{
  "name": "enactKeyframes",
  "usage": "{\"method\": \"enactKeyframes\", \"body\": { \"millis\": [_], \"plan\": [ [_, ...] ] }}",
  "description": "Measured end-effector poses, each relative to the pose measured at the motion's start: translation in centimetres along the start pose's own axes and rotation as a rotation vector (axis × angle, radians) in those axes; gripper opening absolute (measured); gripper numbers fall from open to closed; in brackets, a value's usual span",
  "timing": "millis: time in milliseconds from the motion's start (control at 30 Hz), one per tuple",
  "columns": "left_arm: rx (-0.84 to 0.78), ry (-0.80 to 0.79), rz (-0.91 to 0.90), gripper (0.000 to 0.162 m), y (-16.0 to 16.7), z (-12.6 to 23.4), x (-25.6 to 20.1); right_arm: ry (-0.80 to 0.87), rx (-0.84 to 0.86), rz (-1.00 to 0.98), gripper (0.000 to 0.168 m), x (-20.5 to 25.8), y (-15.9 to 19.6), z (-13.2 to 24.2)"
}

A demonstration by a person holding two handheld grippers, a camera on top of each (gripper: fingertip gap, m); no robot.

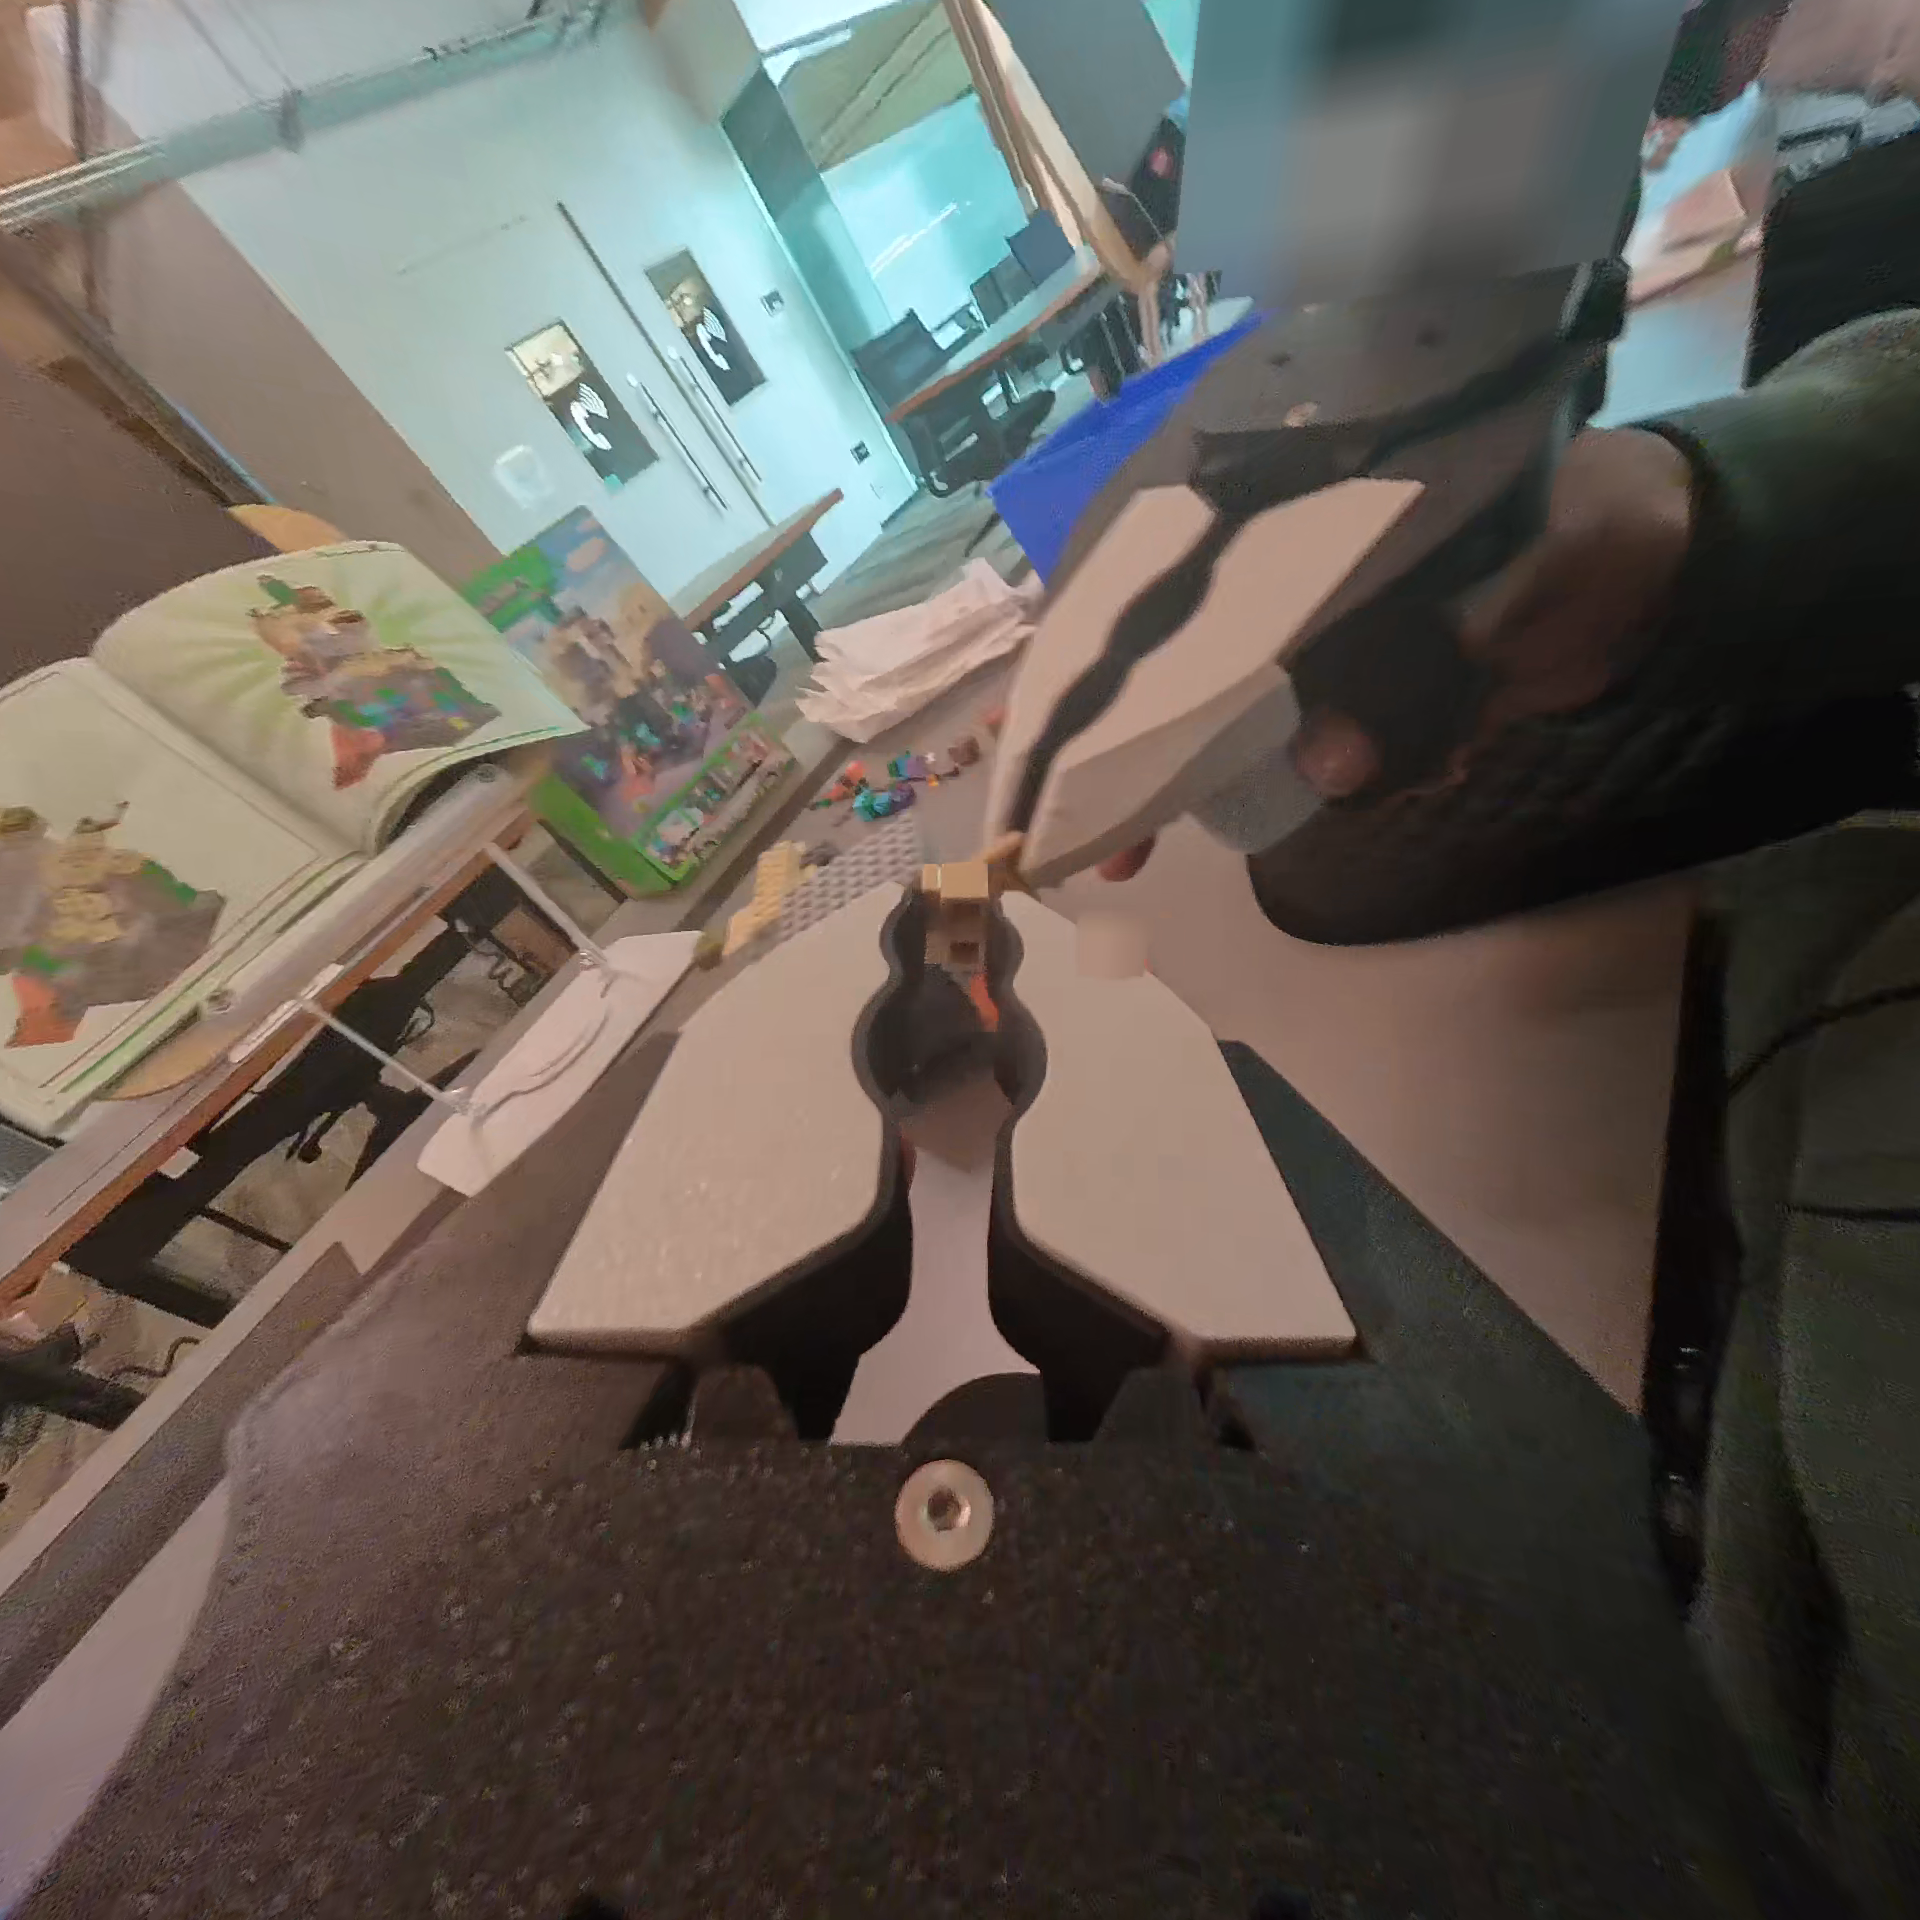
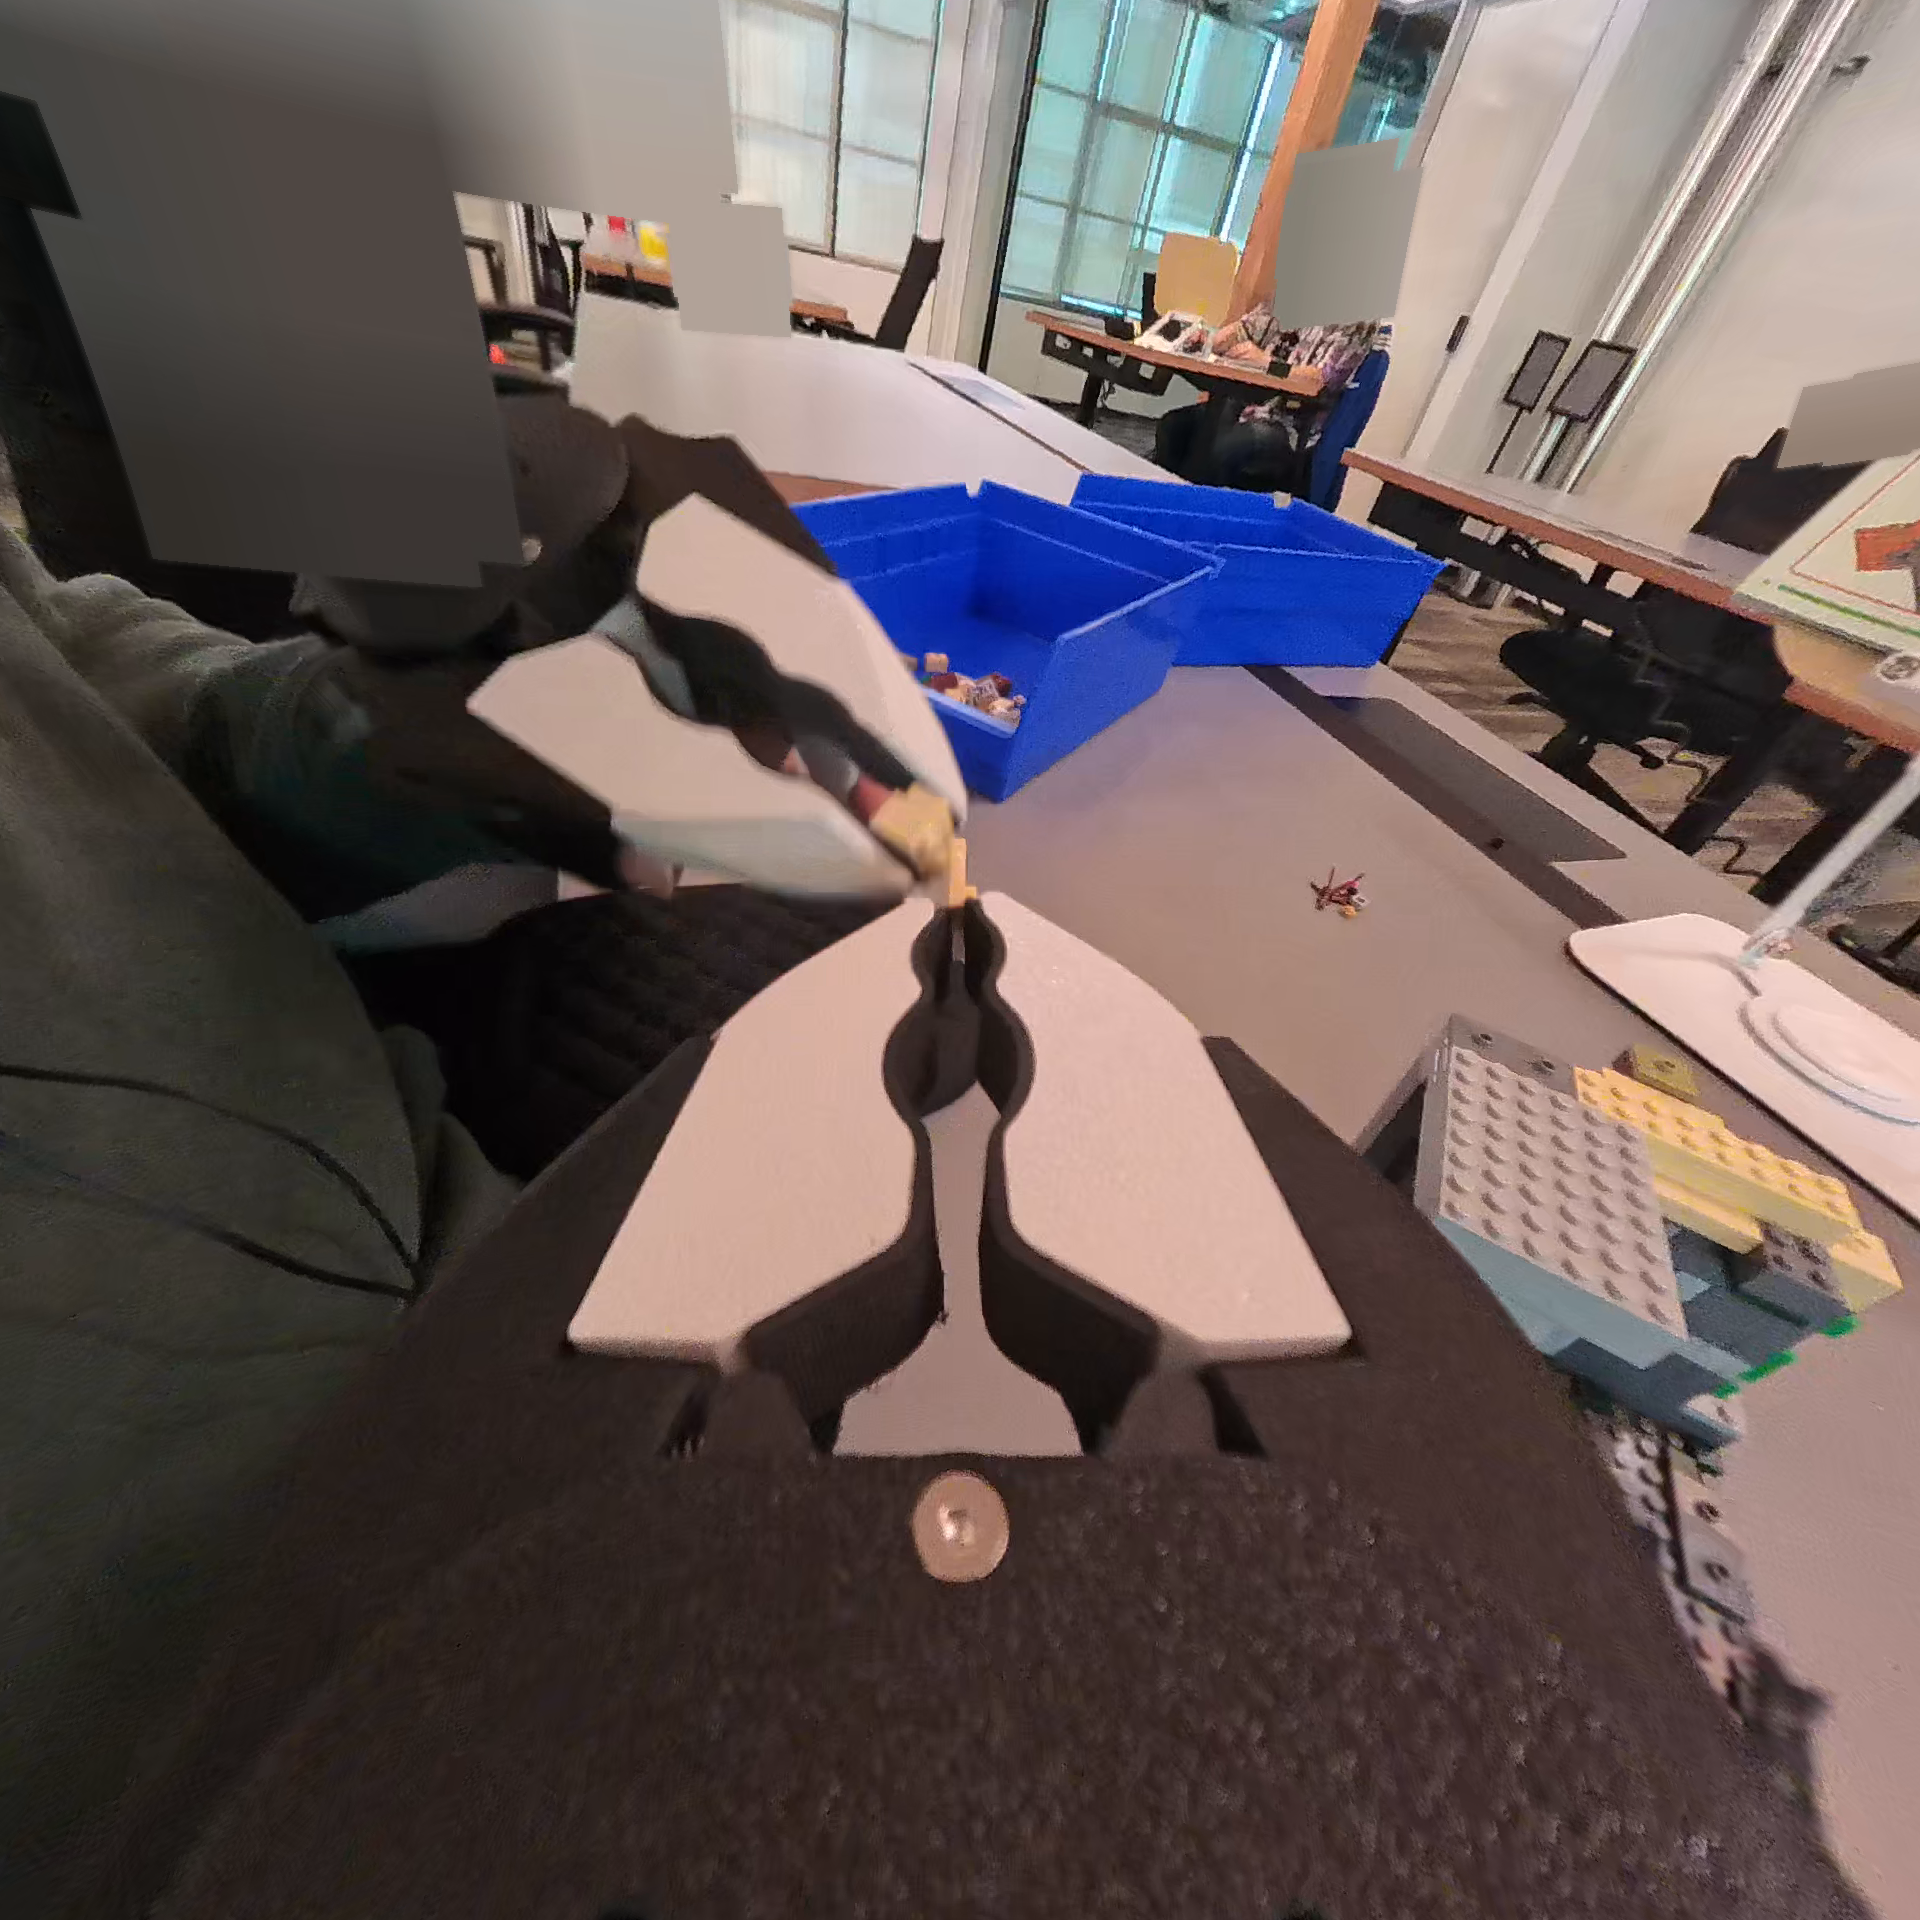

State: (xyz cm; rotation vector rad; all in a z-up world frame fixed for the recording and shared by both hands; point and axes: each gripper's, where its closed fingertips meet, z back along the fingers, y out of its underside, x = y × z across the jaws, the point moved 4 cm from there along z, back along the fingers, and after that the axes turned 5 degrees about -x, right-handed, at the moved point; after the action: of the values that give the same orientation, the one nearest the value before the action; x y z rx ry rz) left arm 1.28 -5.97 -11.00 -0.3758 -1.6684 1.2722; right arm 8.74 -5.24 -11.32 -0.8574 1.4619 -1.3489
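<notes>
My left gripper (image 1: 951,902) is shut on a small tan brick build (image 1: 961,883), with a brown and orange piece showing between its fingers. My right gripper (image 1: 1013,862) comes in from the upper right, held by a gloved hand, and its tips meet that build. In the right wrist view my right gripper (image 2: 956,914) is shut on a thin tan plate (image 2: 957,871) standing on edge. The plate touches the tan build (image 2: 914,826) held in my left gripper (image 2: 923,836), which reaches in from the left. Both are held above the grey table.
Two blue bins (image 2: 1101,686) stand behind, the near one holding loose bricks. A grey baseplate build with yellow bricks (image 2: 1538,1174) sits at the right by a white stand base (image 2: 1714,987). An open instruction book (image 1: 260,727), a set box (image 1: 644,707) and loose bricks (image 1: 883,795) lie to the left. Left and right tips are no more than a few centimetres apart.
</notes>
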Motion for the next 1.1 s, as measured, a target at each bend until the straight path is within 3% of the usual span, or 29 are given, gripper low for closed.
{"method": "enactKeyframes", "body": {
  "millis": [333,600,800,1000,1100],
  "plan": [
    [0.028,-0.116,-0.143,0.011,2.0,2.8,3.1,-0.018,0.036,0.001,0.002,-2.9,-0.3,-3.8],
    [0.133,-0.219,-0.058,0.011,5.7,6.6,5.1,-0.226,0.149,-0.008,0.002,-3.9,-2.2,-17.5],
    [0.171,-0.31,0.001,0.011,7.9,9.4,6.6,-0.33,0.214,0.01,0.003,-2.9,-1.3,-27.6],
    [0.161,-0.389,0.053,0.011,8.8,11.4,8.5,-0.334,0.255,0.02,0.004,-3.3,-0.3,-32.1],
    [0.153,-0.414,0.076,0.011,9.1,11.9,9.0,-0.316,0.253,-0.023,0.021,-3.6,-0.1,-32.2]
  ]
}}
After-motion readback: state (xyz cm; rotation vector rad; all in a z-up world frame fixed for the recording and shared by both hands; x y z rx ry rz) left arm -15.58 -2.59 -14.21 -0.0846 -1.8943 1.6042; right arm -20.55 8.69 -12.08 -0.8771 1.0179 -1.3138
